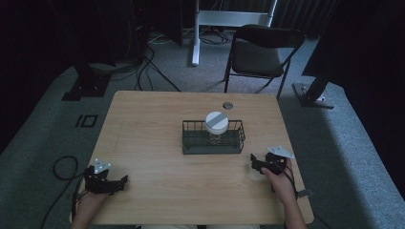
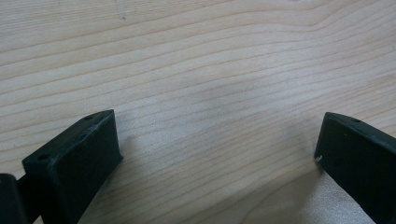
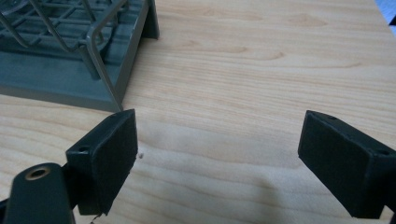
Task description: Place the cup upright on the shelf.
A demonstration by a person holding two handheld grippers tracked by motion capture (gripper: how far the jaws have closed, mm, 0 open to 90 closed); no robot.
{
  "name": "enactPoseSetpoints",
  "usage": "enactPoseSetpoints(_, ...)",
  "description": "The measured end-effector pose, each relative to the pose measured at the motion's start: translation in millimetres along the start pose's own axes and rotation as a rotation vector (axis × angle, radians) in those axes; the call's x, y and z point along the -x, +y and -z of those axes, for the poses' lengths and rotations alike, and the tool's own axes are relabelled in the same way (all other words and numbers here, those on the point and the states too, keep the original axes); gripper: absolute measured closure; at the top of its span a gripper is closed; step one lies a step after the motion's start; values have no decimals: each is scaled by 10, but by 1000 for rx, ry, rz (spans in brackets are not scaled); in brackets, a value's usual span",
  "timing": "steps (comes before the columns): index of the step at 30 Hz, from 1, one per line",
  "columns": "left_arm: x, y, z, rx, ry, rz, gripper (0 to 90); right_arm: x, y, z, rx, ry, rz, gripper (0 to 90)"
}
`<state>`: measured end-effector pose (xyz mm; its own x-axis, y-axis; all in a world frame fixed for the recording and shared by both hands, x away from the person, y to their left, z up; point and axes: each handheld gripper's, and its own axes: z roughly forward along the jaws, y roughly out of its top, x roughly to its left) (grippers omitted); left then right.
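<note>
L gripper (image 1: 123,181) sits low at the near-left corner of the table (image 1: 143,124), held in my L hand (image 1: 88,200). Jaws spread wide, nothing btwn them; in the left gripper view I see bare wood grain across the whole gap. Cable (image 1: 62,167) trails off the table edge to the floor on that side.

Mid-table: dark wire basket (image 1: 213,143), rectangular, solid base w/ wire sides. Inside it a jar (image 1: 217,125) stands upright, white lid w/ a grey stripe across the top, glass body below seen thru the wires. Jar roughly centred in the basket, toward the far wall. Small round grommet (image 1: 228,105) in the tabletop behind the basket, apart from it.

R gripper (image 1: 254,163) near the basket's near-right corner, close but not touching, in my R hand (image 1: 282,183). Jaws wide apart, empty. Right gripper view: basket corner (image 3: 107,70) just beyond the L-side jaw, rest of the gap is bare wood.

Beyond the table: folding chair (image 1: 260,52) on the carpet.
</note>
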<state>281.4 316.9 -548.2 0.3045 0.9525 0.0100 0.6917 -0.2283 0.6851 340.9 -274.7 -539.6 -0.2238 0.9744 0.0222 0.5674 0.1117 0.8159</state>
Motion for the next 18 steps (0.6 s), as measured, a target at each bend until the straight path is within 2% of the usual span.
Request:
enactPoseSetpoints(10,0,0,0,0,0,0,2,85,-80,-13,-66,-3,7,117)
enactPoseSetpoints(18,-1,0,1,-1,1,-2,2,104,-120,-1,-108,19,22,117)
